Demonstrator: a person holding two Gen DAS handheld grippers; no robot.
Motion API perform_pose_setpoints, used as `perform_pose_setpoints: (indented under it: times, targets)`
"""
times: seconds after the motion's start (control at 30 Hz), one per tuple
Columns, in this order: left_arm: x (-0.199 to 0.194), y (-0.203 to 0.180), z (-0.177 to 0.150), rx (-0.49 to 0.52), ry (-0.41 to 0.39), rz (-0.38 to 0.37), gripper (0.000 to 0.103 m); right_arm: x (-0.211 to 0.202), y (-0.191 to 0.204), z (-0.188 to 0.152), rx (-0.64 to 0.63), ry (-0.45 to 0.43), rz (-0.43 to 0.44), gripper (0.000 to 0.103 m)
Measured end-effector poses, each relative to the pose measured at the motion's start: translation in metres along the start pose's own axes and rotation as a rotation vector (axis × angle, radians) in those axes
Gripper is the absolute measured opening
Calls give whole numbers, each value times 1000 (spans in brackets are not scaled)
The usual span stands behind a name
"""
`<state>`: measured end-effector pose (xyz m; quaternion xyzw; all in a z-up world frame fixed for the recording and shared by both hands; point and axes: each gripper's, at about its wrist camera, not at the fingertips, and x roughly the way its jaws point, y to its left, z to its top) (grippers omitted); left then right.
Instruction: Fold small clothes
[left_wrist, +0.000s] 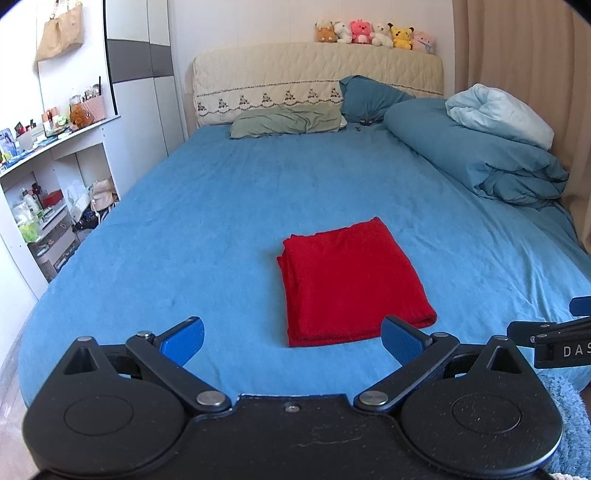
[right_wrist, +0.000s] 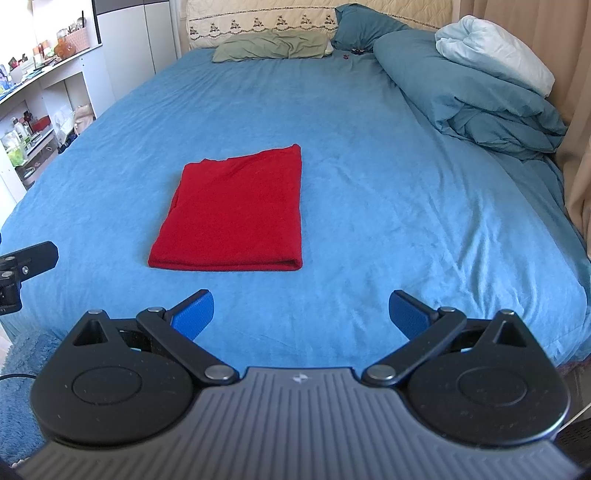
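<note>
Cloth, red (left_wrist: 352, 280) and folded into a neat flat block, lies on the blue bed sheet (left_wrist: 207, 206) near the foot of the bed. My left gripper (left_wrist: 291, 341) is wide open and holds nothing; it hangs just short of the cloth's near edge. My right gripper (right_wrist: 301, 317) is wide open and empty too. I see the cloth ahead of it, a bit to the left.

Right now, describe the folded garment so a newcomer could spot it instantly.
Start at the big bed with the blue sheet. Near its foot end, just ahead of both open grippers, lies the folded red garment, a flat rectangle. It is the only red item on the bed; the pillows and duvet are blue, green or white.
</note>
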<state>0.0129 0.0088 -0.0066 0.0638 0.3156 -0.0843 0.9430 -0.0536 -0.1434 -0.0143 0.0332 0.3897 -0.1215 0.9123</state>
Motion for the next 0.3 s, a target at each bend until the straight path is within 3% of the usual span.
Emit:
perform_pose_setpoints:
  times: [0.3]
  targets:
    - [-2, 3, -1, -8, -12, -11, 103, 0, -2, 0, -1, 1, 2, 103]
